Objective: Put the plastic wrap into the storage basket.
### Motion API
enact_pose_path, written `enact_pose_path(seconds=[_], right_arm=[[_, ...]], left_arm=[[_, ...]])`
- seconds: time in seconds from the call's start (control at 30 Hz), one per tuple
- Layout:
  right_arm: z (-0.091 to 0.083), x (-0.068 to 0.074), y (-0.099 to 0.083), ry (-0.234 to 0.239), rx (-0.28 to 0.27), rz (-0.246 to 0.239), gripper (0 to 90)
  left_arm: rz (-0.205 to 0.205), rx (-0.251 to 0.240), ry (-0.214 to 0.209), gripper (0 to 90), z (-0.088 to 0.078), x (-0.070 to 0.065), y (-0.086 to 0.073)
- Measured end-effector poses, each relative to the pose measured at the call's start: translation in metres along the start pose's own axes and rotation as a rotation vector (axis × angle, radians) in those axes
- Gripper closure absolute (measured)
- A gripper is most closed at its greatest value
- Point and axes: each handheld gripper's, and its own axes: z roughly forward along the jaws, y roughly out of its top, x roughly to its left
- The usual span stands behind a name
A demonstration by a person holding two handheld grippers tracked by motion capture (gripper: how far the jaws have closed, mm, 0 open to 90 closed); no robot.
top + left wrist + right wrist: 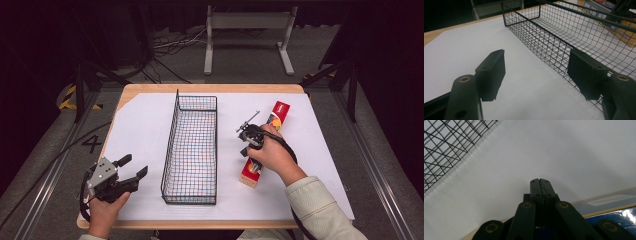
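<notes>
A black wire basket (170, 145) stands lengthwise in the middle of the white-covered table. A long red box (278, 114) lies flat to its right. My right gripper (246, 134) is over the box's middle, held by a hand, and it points at the bare white surface between box and basket. In the right gripper view its jaws (540, 181) are pressed together with nothing between them, and the box's edge (614, 217) shows at the lower right. My left gripper (136, 164) rests at the near left corner, open and empty. Its pads (495, 72) face the basket's side wall (549, 47).
The white sheet (140, 120) covers a wooden table whose edge shows at the back and front. Beyond the table, a grey metal stand (247, 22) and loose cables (170, 45) lie on the floor. Bare sheet spreads left of the basket.
</notes>
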Motion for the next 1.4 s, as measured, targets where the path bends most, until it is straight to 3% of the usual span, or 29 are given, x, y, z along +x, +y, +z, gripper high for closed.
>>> enact_pose_path(seconds=[0.43, 0.63, 0.97, 1.4], right_arm=[[0.003, 0.003, 0.0, 0.005, 0.025, -0.003, 90.0], [-0.003, 0.004, -0.005, -0.004, 0.086, -0.01, 90.0], [-0.008, 0.004, -0.016, 0.031, 0.137, -0.006, 90.0], [-0.016, 0.01, -0.035, 0.054, 0.251, -0.028, 90.0]], left_arm=[[-0.003, -0.001, 0.0, 30.9, 0.0, 0.0, 0.0], [-0.005, -0.002, 0.0, 30.9, 0.0, 0.001, 0.0], [-0.006, -0.001, 0.002, 30.9, -0.001, 0.0, 0.0], [-0.006, -0.003, 0.002, 30.8, -0.001, 0.0, 0.0]])
